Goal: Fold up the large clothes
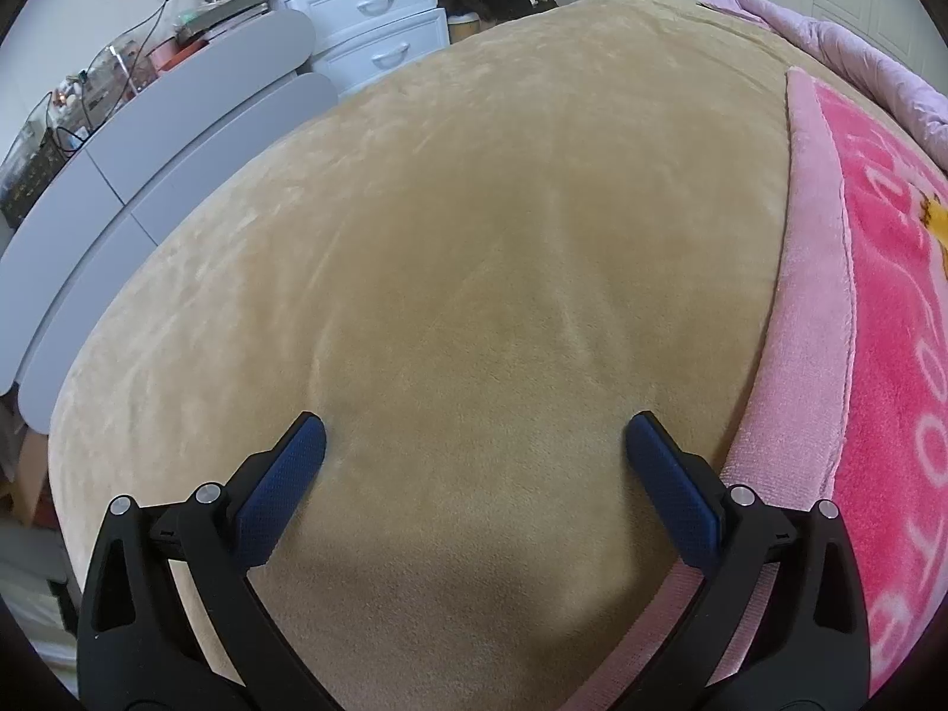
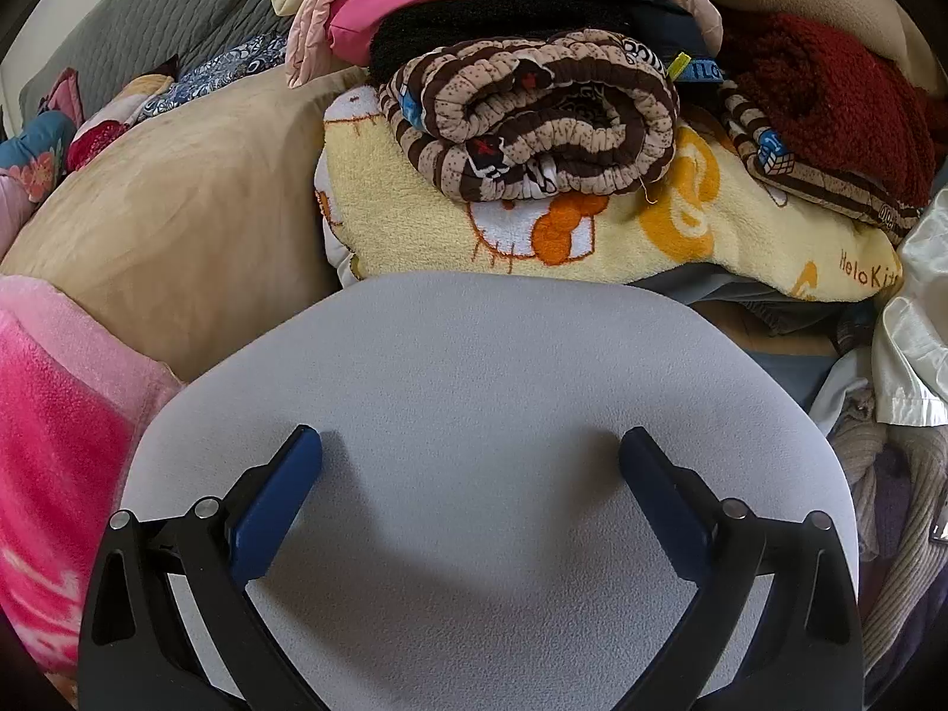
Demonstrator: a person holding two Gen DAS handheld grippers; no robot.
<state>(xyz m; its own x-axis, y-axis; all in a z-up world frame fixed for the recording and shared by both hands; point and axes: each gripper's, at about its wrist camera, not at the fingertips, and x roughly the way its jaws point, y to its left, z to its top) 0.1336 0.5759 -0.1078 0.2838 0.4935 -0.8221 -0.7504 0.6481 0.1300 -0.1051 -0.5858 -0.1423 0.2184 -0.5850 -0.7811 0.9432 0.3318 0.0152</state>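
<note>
Both views are evenly lit by soft, daylight-like brightness, without harsh glare. The jaws throw faint, diffuse shadows onto the tan blanket [image 1: 474,272] and the grey panel [image 2: 474,415]. Fisheye distortion bulges the centres and bends the edges, with black vignetting in the corners. Focus is sharp centrally, softer toward the rims.

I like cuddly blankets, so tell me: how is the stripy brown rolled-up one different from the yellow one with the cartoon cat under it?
The stripy brown blanket is rolled into a fat coil; the yellow blanket lies flatter, folded. The brown one is quilted and puffy with dark and tan stripes; the yellow one is fuzzy fleece with orange and white cartoon prints. The brown roll sits on top; the yellow one bears it. Both are soft and lie in the same pile, beyond the open right tongs.
</note>
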